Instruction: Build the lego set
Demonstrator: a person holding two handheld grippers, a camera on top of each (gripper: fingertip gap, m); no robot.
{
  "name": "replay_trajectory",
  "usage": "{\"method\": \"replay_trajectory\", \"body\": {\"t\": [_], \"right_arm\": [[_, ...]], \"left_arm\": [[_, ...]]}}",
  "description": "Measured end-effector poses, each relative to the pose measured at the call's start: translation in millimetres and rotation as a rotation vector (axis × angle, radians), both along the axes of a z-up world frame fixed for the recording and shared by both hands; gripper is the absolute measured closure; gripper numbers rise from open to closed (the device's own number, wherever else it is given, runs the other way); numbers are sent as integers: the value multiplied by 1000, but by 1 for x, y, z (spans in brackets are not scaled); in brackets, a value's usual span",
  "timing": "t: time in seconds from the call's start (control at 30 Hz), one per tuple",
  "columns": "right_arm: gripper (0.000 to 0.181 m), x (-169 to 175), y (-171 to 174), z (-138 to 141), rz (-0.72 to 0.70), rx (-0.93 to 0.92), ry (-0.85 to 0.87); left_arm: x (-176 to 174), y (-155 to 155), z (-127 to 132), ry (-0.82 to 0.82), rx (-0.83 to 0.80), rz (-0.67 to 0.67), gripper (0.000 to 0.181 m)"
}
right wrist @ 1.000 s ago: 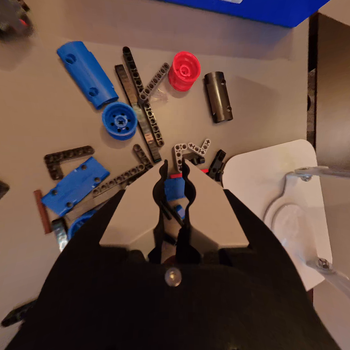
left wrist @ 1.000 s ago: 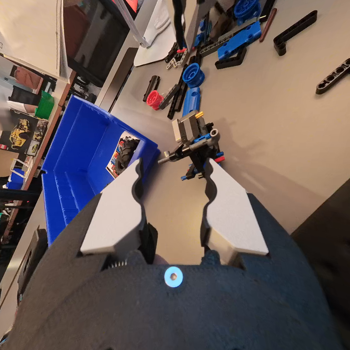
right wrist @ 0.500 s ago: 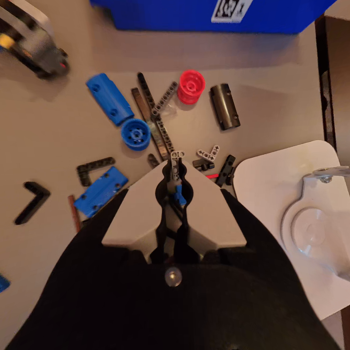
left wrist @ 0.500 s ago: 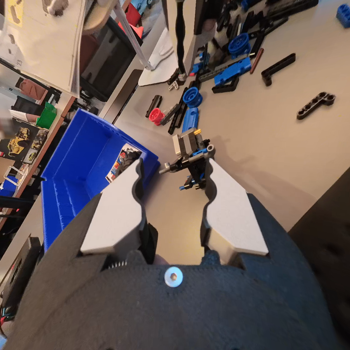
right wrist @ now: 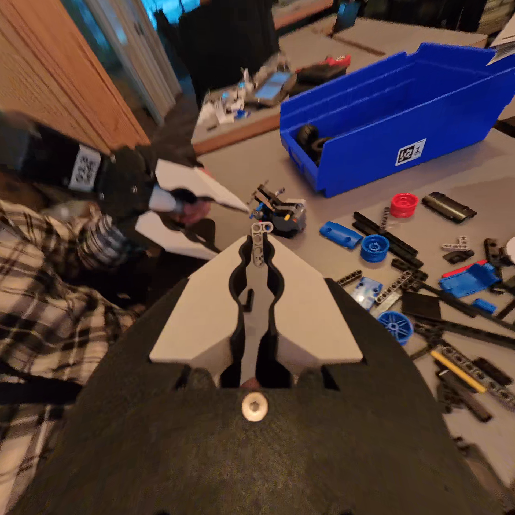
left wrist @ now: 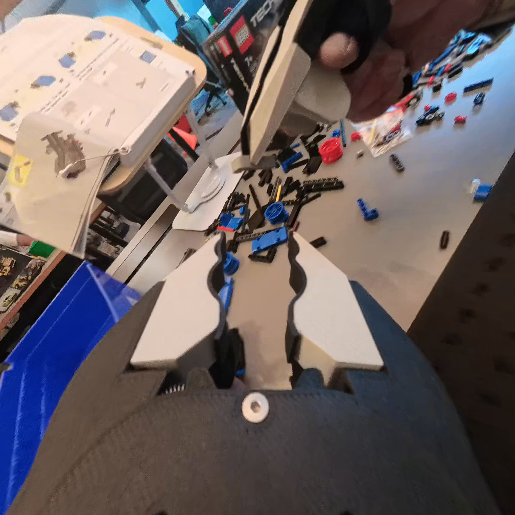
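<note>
Jaws: right gripper (right wrist: 257, 245) clamped on a small grey L-shaped beam (right wrist: 259, 242), held above the table (right wrist: 459, 178); left gripper (left wrist: 255, 245) spread wide, nothing between its fingers. Blue bin (right wrist: 390, 117) sits at the far side, black tyres inside. Partly built assembly (right wrist: 278, 211) stands on the table between bin and grey beam, just beyond the beam's tip. Loose parts lie to the right: blue wheel (right wrist: 374, 248), red wheel (right wrist: 404, 204).
</note>
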State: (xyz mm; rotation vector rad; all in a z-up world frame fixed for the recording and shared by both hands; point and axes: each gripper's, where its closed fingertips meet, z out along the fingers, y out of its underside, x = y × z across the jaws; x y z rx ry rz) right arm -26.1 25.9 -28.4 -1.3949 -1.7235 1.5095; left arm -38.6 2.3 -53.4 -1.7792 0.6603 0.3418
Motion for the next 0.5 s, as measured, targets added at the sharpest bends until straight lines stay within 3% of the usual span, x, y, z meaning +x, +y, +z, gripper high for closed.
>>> {"method": "replay_trajectory", "body": {"t": [0.07, 0.23, 0.33, 0.5], "right_arm": [[175, 5, -5, 4, -36, -83, 33], [175, 11, -26, -11, -82, -140, 49], [175, 12, -32, -16, -140, -172, 70], [175, 10, -36, -22, -169, -204, 76]], "left_arm": [[19, 9, 0, -41, -1, -11, 146], [39, 19, 1, -170, 44, 47, 140], [34, 19, -3, -145, 68, 104, 150], [30, 14, -11, -99, 54, 98, 153]]}}
